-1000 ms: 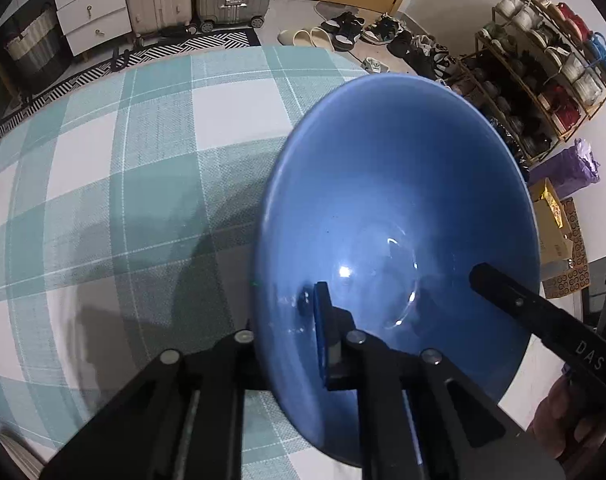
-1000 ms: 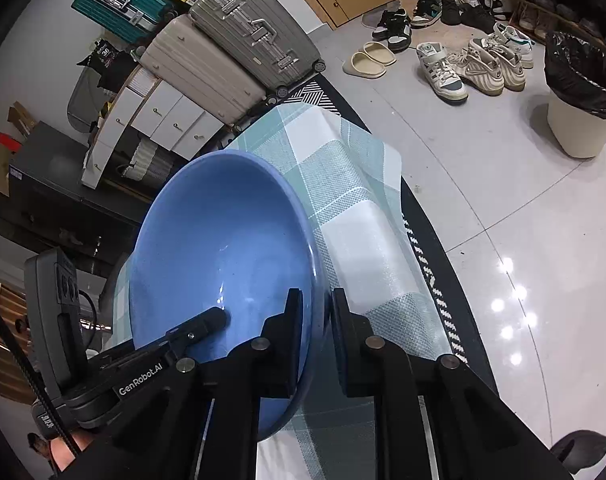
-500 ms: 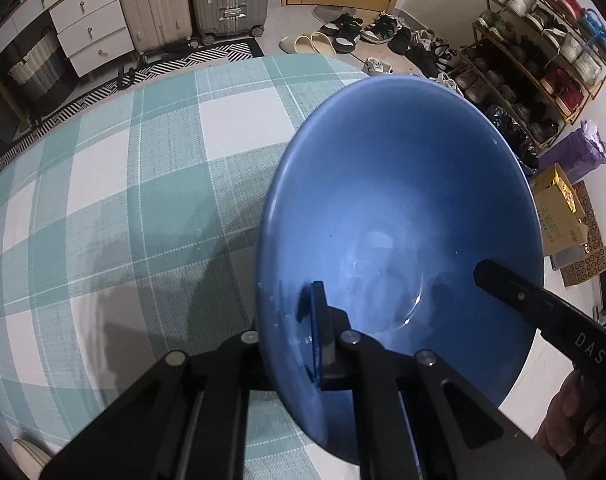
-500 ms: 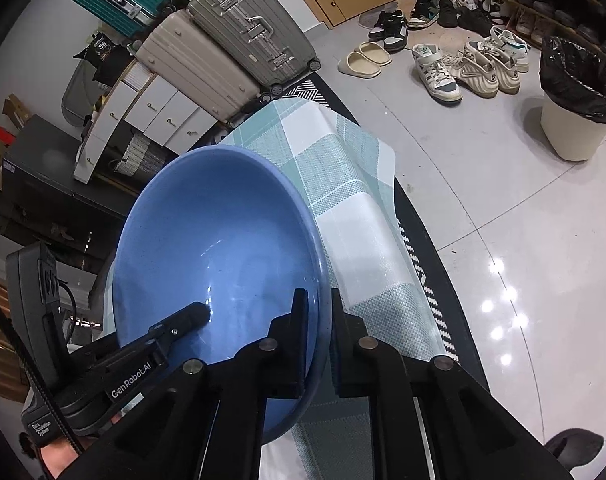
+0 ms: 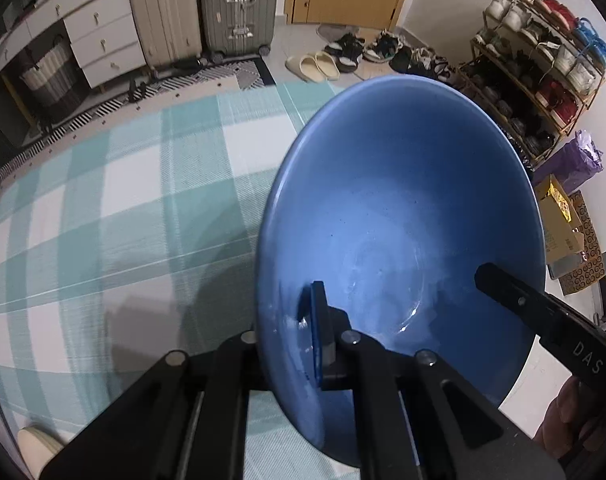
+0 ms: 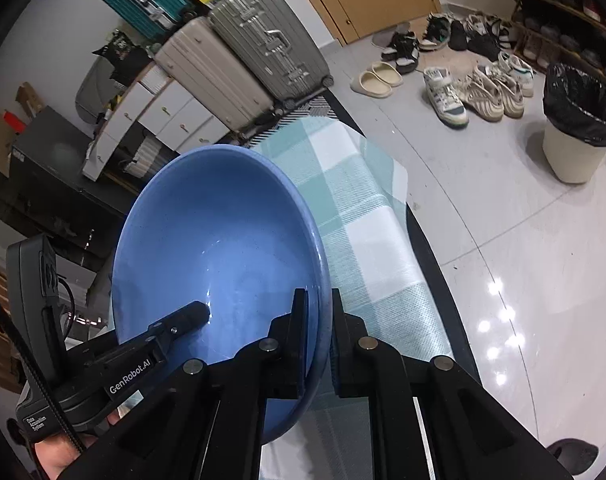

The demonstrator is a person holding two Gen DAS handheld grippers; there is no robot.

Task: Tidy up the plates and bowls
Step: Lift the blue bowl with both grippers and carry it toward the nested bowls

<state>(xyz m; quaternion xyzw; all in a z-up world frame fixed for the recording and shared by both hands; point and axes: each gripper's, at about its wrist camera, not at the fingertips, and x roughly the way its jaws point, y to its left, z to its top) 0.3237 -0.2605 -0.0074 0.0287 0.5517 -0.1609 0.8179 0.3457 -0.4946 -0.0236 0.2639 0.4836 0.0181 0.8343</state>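
Observation:
A large blue bowl [image 5: 403,216] is held in the air above the table, tilted, by both grippers. My left gripper [image 5: 291,320] is shut on the bowl's near left rim, one finger inside and one outside. My right gripper [image 6: 318,312] is shut on the opposite rim of the bowl [image 6: 219,248]. The right gripper's finger shows in the left wrist view [image 5: 515,300], reaching over the right rim. The left gripper shows in the right wrist view [image 6: 171,332], lower left.
A table with a teal and white checked cloth [image 5: 135,184] lies below the bowl. A pale rounded object [image 5: 35,444] sits at the table's near left corner. Suitcases [image 5: 231,4], drawers, shoes and a shoe rack [image 5: 543,64] stand beyond. A bin [image 6: 579,128] stands on the floor.
Both grippers keep their hold on the bowl. The bowl and both cameras have lifted and tilted up slightly, so more of the far room shows.

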